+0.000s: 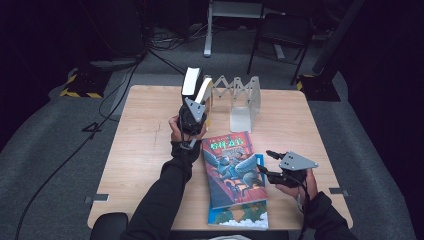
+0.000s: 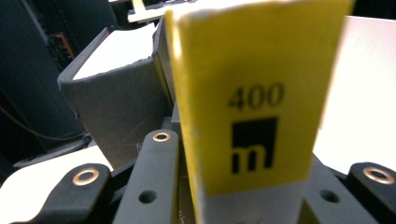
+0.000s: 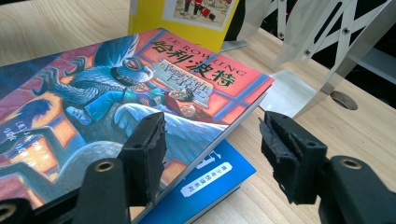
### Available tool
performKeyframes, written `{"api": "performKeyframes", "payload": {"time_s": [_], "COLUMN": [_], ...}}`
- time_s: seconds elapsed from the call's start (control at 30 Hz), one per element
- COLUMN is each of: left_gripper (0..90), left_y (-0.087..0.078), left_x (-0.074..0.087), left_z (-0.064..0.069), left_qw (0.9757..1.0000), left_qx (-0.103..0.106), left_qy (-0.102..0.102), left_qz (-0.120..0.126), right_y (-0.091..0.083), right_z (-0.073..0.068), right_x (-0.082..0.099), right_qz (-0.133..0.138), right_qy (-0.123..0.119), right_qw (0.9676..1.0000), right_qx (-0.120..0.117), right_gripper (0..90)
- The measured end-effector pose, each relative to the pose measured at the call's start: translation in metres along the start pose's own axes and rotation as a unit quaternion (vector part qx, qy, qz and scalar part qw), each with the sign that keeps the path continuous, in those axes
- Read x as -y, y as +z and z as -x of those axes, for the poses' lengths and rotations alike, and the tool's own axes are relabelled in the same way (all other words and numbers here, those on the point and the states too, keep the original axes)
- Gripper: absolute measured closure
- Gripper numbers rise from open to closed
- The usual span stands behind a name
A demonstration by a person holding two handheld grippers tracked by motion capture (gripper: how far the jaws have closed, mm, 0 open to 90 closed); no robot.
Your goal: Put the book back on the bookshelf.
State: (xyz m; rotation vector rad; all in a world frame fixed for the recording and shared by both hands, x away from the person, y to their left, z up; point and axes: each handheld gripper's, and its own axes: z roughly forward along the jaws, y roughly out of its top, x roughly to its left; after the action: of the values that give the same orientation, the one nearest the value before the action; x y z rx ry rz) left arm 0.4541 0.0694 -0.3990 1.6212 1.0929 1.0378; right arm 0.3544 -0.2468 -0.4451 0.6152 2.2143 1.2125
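The work in hand looks like shelving books into the expandable metal book rack (image 1: 239,97) that stands at the far middle of the wooden table (image 1: 145,130), at about twelve o'clock from the person.

The left gripper (image 1: 192,112) is clamped on a yellow-spined book (image 2: 243,102): in the left gripper view the spine, marked "400" above a black logo, stands upright between the jaws, which are closed tight on it. In the high view that book is held on end at the rack's left end, just beside a thick dark-covered book (image 2: 116,107) that already stands there, at about ten o'clock from the rack's middle. Whether the yellow-spined book's foot touches the table yet I cannot tell.

The right gripper (image 1: 272,162) rests near the table at about four o'clock, jaws partly open and holding nothing. In the right gripper view its jaws straddle the near corner of the illustrated paperback (image 3: 140,93) without pressing on it. That paperback lies flat on top of a blue book (image 3: 210,179), the pair stacked at the near middle of the table, at about six o'clock from the rack.

So, as I judge it, one book is placed, a second is nearly set, and two are left flat to be lifted and stood up.
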Motion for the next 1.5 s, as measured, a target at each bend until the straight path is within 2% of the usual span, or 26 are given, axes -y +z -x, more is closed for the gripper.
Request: {"api": "performKeyframes", "payload": {"time_s": [0.1, 0.2, 0.23, 0.33, 0.4, 0.57, 0.7, 0.83, 0.9, 1.0, 1.13, 1.27, 1.33, 1.5], "left_gripper": [74.3, 74.1, 73.9, 74.1, 74.0, 74.2, 74.2, 74.2, 73.4, 72.0, 68.3, 59.7, 59.5, 52.8], "left_y": [-0.004, -0.007, -0.009, -0.01, -0.011, -0.003, 0.003, 0.011, 0.012, 0.011, 0.007, -0.001, -0.003, -0.011], "left_x": [0.004, 0.007, 0.009, 0.012, 0.012, 0.007, 0.004, 0.002, 0.001, 0.002, 0.006, 0.012, 0.017, 0.033], "left_z": [0.004, 0.002, 0.001, 0.002, 0.005, 0.007, 0.012, 0.01, 0.009, 0.009, 0.007, 0.009, 0.007, 0.002], "left_qw": [0.9999, 0.9997, 0.9992, 0.999, 0.999, 0.9986, 0.9988, 0.9988, 0.9992, 0.9995, 0.9995, 0.9995, 0.9995, 0.9988], "left_qx": [-0.008, -0.023, -0.032, -0.034, -0.04, -0.047, -0.046, -0.043, -0.034, -0.026, -0.01, -0.012, -0.009, -0.006], "left_qy": [0.006, -0.011, -0.025, -0.028, -0.019, -0.026, -0.014, -0.023, -0.019, -0.018, -0.03, -0.029, -0.029, -0.048], "left_qz": [-0.001, -0.006, -0.002, 0.005, 0.006, 0.0, 0.0, -0.005, -0.004, -0.002, 0.002, 0.005, 0.003, -0.001], "right_y": [0.0, 0.0, 0.0, 0.0, 0.001, 0.001, 0.001, 0.002, 0.002, 0.003, 0.004, 0.004, 0.004, 0.004], "right_z": [0.0, 0.0, 0.0, -0.001, -0.001, 0.0, -0.001, -0.001, 0.0, -0.001, -0.001, -0.002, -0.002, -0.002], "right_x": [0.0, 0.001, 0.0, 0.0, 0.0, 0.001, 0.001, 0.001, 0.001, 0.001, 0.002, 0.002, 0.001, 0.001], "right_qz": [-0.001, -0.004, -0.005, -0.005, -0.007, -0.009, -0.012, -0.015, -0.018, -0.02, -0.023, -0.026, -0.026, -0.027], "right_qy": [0.002, 0.002, 0.001, -0.001, 0.0, 0.001, -0.002, -0.002, -0.002, -0.003, -0.004, -0.004, -0.004, -0.005], "right_qw": [1.0, 1.0, 1.0, 1.0, 1.0, 0.9999, 0.9999, 0.9998, 0.9998, 0.9997, 0.9996, 0.9995, 0.9995, 0.9995], "right_qx": [-0.002, -0.004, -0.004, -0.004, -0.005, -0.006, -0.009, -0.011, -0.012, -0.013, -0.015, -0.018, -0.017, -0.019], "right_gripper": [40.5, 40.5, 40.4, 40.4, 40.4, 40.3, 40.3, 40.1, 40.0, 39.9, 39.1, 38.8, 38.9, 38.6]}}
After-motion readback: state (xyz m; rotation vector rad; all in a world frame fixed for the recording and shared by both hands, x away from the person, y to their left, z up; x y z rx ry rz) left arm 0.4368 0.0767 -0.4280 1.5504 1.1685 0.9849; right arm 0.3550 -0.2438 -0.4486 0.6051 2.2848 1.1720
